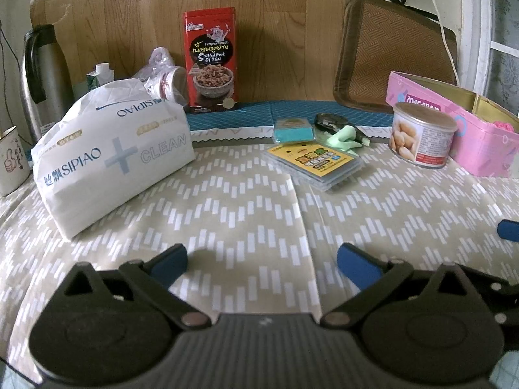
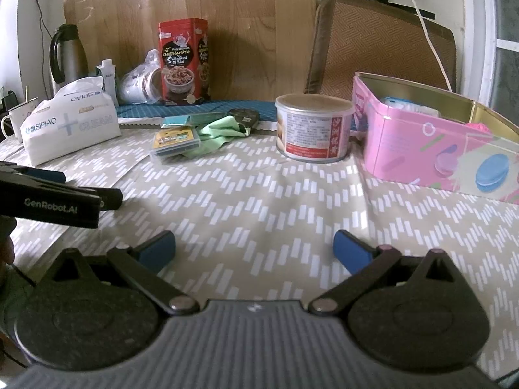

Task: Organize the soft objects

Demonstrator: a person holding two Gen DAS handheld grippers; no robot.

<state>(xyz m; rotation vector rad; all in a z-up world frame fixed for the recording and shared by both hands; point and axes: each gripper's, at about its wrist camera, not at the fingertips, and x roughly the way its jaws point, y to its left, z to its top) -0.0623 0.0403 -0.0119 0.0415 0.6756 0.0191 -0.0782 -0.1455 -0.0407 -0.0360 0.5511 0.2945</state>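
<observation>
A white SIPIAO tissue pack [image 1: 110, 152] lies on the patterned tablecloth at the left; it also shows in the right wrist view [image 2: 69, 128]. A crumpled light green cloth [image 1: 345, 137] [image 2: 217, 134] lies mid-table beside a teal packet [image 1: 293, 129]. A pink tin [image 2: 431, 142] stands open at the right, with soft white and pink items inside; it also shows in the left wrist view [image 1: 470, 136]. My left gripper [image 1: 262, 264] is open and empty over bare cloth. My right gripper [image 2: 254, 249] is open and empty, to the right of the left one.
A clear case with a yellow card [image 1: 314, 165], a round can [image 1: 421, 137] [image 2: 313, 128], a red snack box [image 1: 211, 58], a thermos [image 1: 42, 77], a mug [image 1: 11, 162], a bagged cup [image 1: 162, 77] and a woven mat [image 1: 395, 55] stand around the table's back.
</observation>
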